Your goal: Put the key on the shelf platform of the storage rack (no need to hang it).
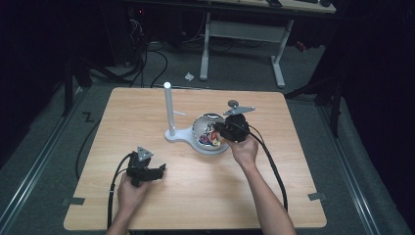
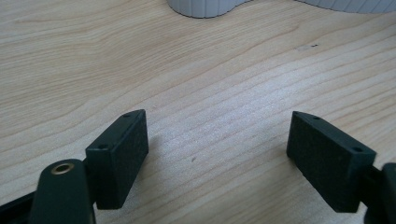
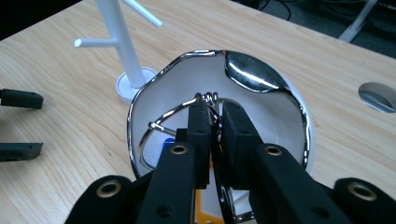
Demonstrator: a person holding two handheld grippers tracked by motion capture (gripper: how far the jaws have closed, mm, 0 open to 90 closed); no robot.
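A shiny chrome-rimmed bowl (image 1: 204, 128) (image 3: 135, 107) sits mid-table beside a white peg stand (image 1: 169, 110) (image 3: 123, 51). Inside the bowl lie a thin wire loop with a small coil (image 3: 159, 120) and something colourful. My right gripper (image 1: 220, 133) (image 3: 215, 114) reaches into the bowl, its jaws shut on the wire just below the coil. My left gripper (image 1: 159, 170) (image 2: 217, 158) rests low over bare wood at the front left, jaws wide open with nothing between them. Its two fingertips (image 3: 18, 99) appear at the left edge of the right gripper view.
The stand's white base (image 2: 205, 7) lies just beyond the left gripper. A round silver disc (image 3: 378, 95) lies on the table right of the bowl. The wooden table (image 1: 195, 196) has free room at the front and the sides. Cables trail from both grippers.
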